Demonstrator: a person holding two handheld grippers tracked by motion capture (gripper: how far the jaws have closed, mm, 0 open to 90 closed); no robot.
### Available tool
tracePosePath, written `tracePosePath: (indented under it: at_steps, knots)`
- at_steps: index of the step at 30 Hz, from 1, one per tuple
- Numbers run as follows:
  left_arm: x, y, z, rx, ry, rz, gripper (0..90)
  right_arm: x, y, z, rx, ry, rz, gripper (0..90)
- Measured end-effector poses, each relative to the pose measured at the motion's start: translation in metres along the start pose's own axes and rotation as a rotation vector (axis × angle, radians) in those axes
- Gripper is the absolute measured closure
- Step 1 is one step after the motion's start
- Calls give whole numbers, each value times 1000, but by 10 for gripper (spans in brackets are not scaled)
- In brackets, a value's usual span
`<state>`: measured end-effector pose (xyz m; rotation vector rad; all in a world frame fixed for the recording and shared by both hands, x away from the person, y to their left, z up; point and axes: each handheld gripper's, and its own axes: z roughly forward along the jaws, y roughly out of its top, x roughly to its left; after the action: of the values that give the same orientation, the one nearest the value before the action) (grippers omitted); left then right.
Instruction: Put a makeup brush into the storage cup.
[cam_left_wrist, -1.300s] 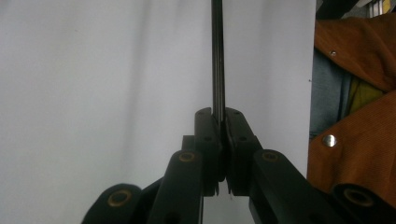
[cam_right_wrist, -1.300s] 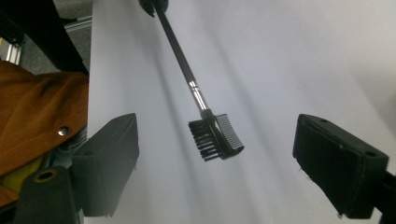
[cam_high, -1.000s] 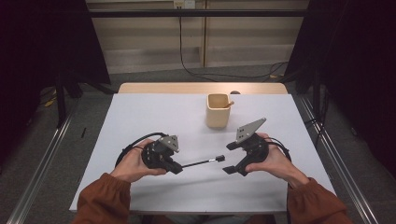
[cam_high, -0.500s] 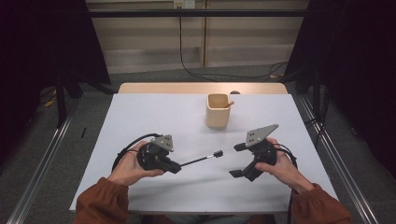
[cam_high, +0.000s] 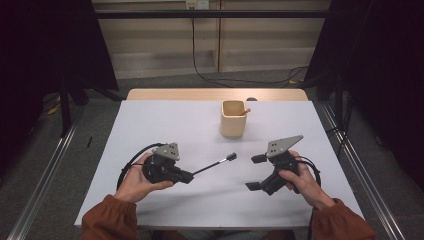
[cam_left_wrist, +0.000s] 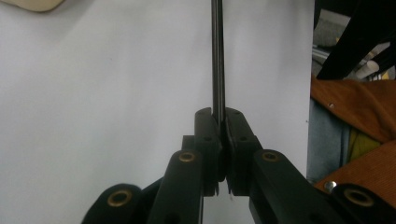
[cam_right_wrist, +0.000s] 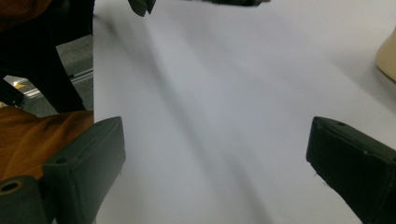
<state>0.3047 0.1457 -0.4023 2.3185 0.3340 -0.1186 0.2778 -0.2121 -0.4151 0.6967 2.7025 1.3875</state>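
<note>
My left gripper (cam_high: 186, 176) is clamping a thin rod (cam_high: 212, 164) near the middle of the table (cam_high: 150, 120), its capped tip pointing right toward my right gripper (cam_high: 256, 172), whose jaws are standing wide with nothing between them after just opening. With only the rod's near end pinched, it could be swinging or slipping if I knock it, and the cup (cam_high: 233, 118) farther back could tip. Compared with a second ago, my right hand is sitting farther right and nearer me, well apart from the tip.

The rod (cam_left_wrist: 217, 56) runs off the frame's top edge.
</note>
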Motion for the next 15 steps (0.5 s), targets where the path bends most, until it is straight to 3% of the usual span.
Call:
tracePosePath:
  at_steps: [15]
  knots:
    - [-2, -8, 2, -115, 25, -31, 856, 1, 1, 1, -39, -10, -2, 42]
